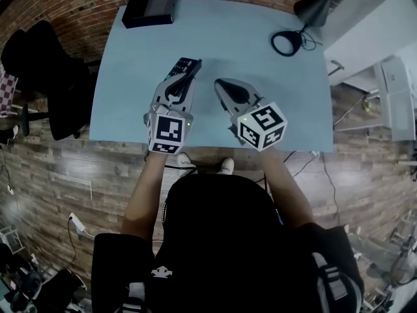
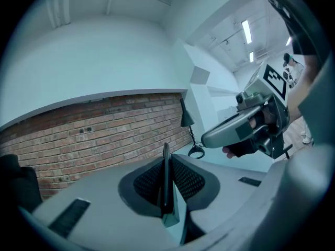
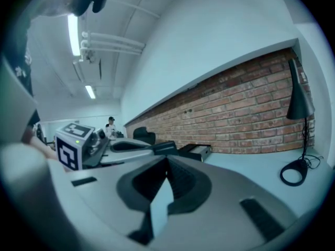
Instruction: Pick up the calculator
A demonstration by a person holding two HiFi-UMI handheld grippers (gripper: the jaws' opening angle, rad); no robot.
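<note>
The calculator (image 1: 188,64) is a thin dark slab with keys, held off the light blue table (image 1: 273,109) at its near middle. My left gripper (image 1: 184,77) is shut on it, and its far end sticks out past the fingertips. The left gripper view shows the calculator (image 2: 166,179) edge-on, pinched between the two ribbed pads. My right gripper (image 1: 221,85) hovers just to the right of it, apart from it, shut with nothing between its jaws. In the right gripper view, the calculator (image 3: 165,148) and the left gripper (image 3: 149,147) appear at the left.
A black box (image 1: 149,8) lies at the table's far left edge against the brick wall. A black desk lamp (image 1: 319,2) with a round base (image 1: 287,43) and cable stands at the far right. A dark chair (image 1: 45,70) stands left of the table.
</note>
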